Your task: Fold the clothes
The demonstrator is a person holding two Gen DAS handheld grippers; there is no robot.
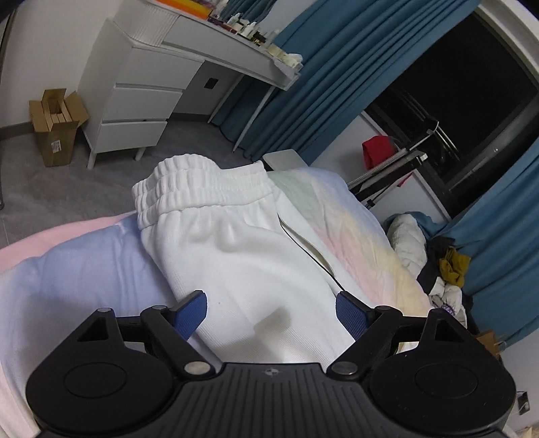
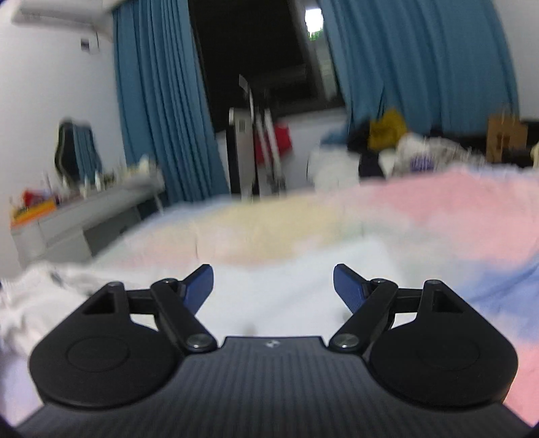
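This is a bedroom in a home. A bed with a pastel pink, blue and yellow cover fills the foreground, and beside it stands a white dressing desk with 3 drawers and small bottles crowding its top, next to an open cardboard box on the grey floor. Long blue curtains frame a dark window, a wall air conditioner hangs near the ceiling, and a heap of loose clothes lies past the bed.

white drawers, cardboard box, blue curtains
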